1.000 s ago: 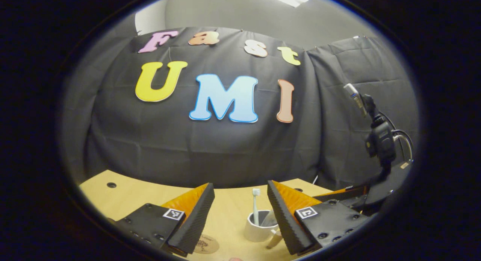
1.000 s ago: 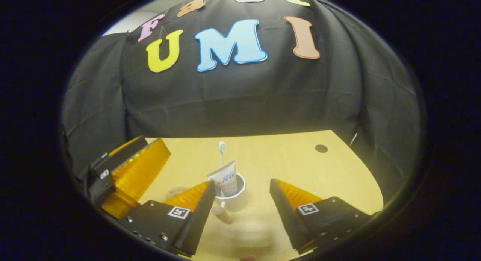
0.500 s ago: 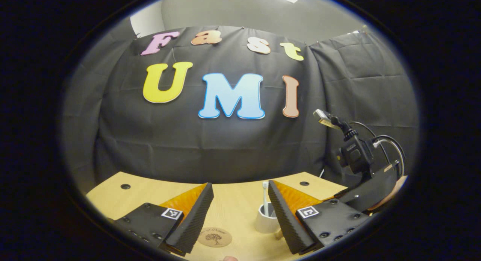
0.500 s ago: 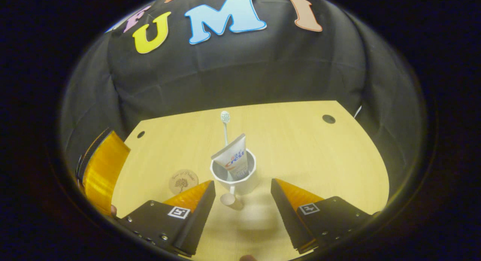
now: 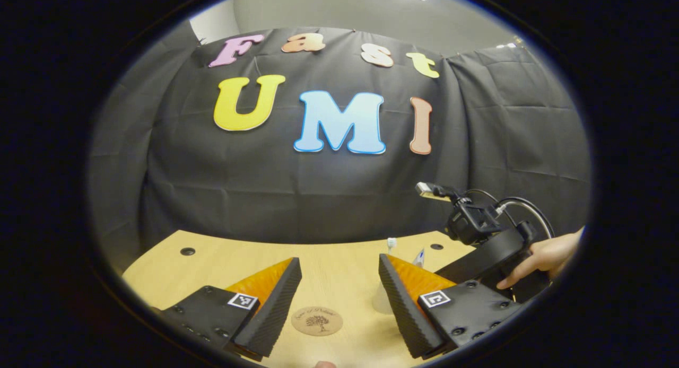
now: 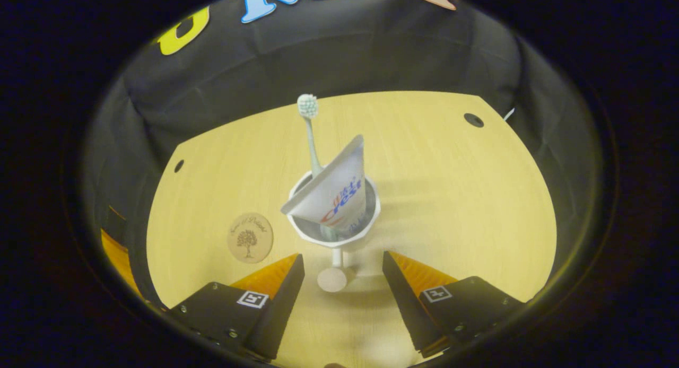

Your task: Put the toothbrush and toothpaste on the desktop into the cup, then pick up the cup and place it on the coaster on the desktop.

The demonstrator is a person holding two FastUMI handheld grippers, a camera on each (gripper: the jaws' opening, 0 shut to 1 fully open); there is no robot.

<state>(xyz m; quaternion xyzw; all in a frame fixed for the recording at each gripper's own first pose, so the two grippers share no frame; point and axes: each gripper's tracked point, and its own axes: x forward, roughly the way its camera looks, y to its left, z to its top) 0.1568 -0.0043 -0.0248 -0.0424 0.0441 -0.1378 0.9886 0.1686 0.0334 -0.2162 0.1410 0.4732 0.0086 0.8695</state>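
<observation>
- On the desktop point(image 6: 435, 161), the cup point(image 6: 335, 235) stands upright as the landmark for everything else, its stubby handle pointing toward the right gripper point(image 6: 342, 275).
- Inside the cup, the toothbrush point(image 6: 310, 134) stands bristles up and the toothpaste point(image 6: 331, 195) leans flat end up, so the loading part of the task looks done.
- Left of the cup, apart from it, lies the round coaster point(image 6: 250, 237), with nothing on it; the cup has yet to be moved there.
- Just short of the cup, the right gripper hangs with its claw released, fingers spread to either side of the handle and pressing on nothing.
- Farther from the cup, the left gripper point(image 5: 339, 294) is also released and empty; in the left gripper view the coaster point(image 5: 317, 321) lies between its fingers, with the cup mostly hidden behind one finger.
- Beyond the cup in the left gripper view, a hand point(image 5: 541, 255) holds the other gripper.
- What is left, judging by this: grip the cup, lift it and set it on the coaster without tipping the tall contents.
</observation>
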